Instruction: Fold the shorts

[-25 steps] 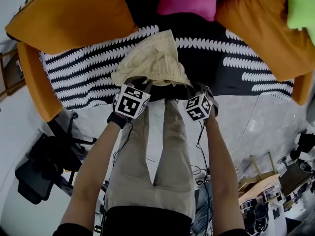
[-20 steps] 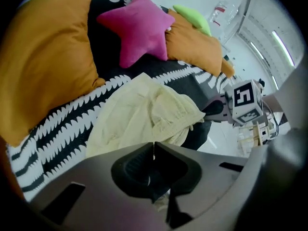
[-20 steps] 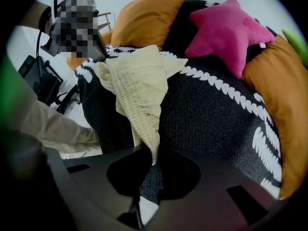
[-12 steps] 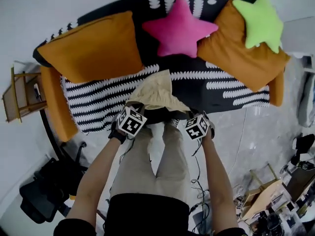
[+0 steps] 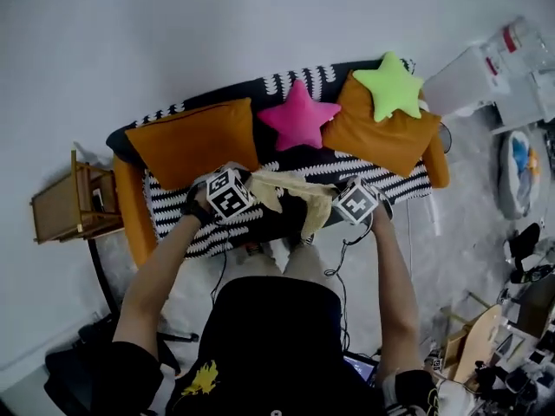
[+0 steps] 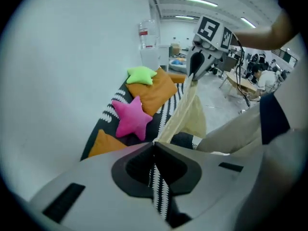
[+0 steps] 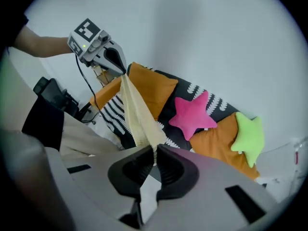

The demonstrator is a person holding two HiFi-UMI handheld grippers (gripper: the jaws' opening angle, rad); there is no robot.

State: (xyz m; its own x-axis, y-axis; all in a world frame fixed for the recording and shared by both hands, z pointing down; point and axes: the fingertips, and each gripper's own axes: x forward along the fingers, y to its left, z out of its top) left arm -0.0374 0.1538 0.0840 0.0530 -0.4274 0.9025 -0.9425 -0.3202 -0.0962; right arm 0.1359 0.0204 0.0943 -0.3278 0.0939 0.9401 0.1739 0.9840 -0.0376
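The pale yellow shorts (image 5: 293, 194) hang in the air, stretched between both grippers in front of the sofa. My left gripper (image 5: 251, 182) is shut on one corner of the cloth and my right gripper (image 5: 333, 201) is shut on the other. In the left gripper view the shorts (image 6: 190, 110) run from my closed jaws (image 6: 154, 146) up to the right gripper (image 6: 197, 65). In the right gripper view the shorts (image 7: 136, 113) rise as a taut band from my jaws (image 7: 155, 153) to the left gripper (image 7: 114, 57).
Below stands a sofa (image 5: 408, 178) with a black-and-white patterned cover, two orange cushions (image 5: 192, 141), a pink star pillow (image 5: 300, 116) and a green star pillow (image 5: 392, 85). A wooden side table (image 5: 71, 204) is at the left. Cables and clutter lie on the floor at right.
Both grippers have risen a long way, lifting the shorts off the sofa seat. The shorts now hang spread between them, and the head view takes in the whole sofa.
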